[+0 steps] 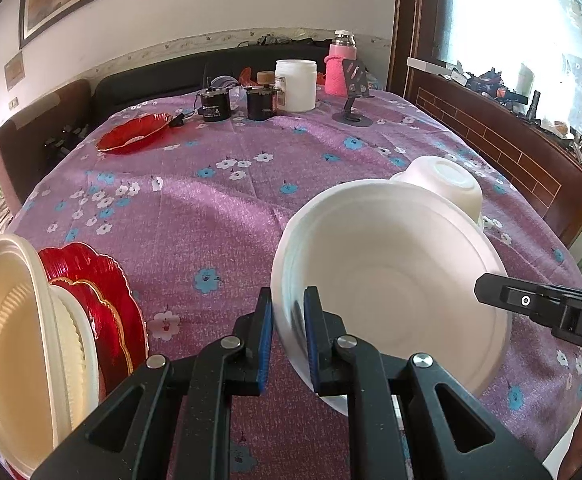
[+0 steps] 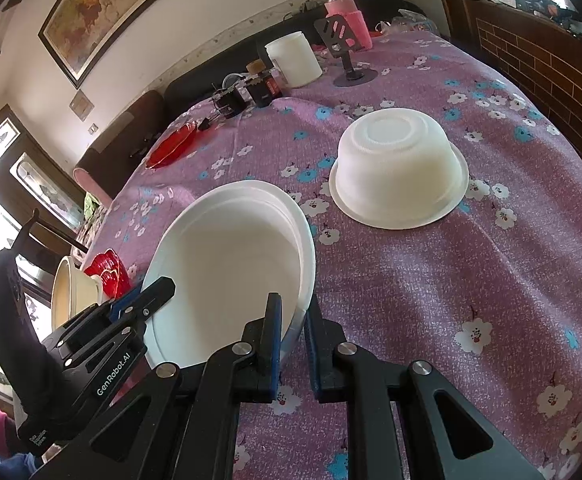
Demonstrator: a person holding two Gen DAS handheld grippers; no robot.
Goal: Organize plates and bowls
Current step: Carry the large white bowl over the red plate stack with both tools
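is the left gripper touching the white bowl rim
Touching. In the left wrist view the left gripper has its jaws closed on the white bowl, one blue pad on each side of the rim, no gap visible.

Left gripper [image 1: 288, 332] clamping white bowl [image 1: 391, 280] rim, right gripper [image 1: 487, 292] touching opposite rim

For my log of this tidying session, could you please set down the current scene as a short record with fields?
surface: table with purple floral cloth
held item: white bowl, tilted, off the cloth
left hand-held gripper: shut on the bowl's rim
right hand-held gripper: shut on the opposite rim
nearby: upturned white bowl, rim down on the cloth
left edge: cream bowl beside red plates
far side: red dish, white jar
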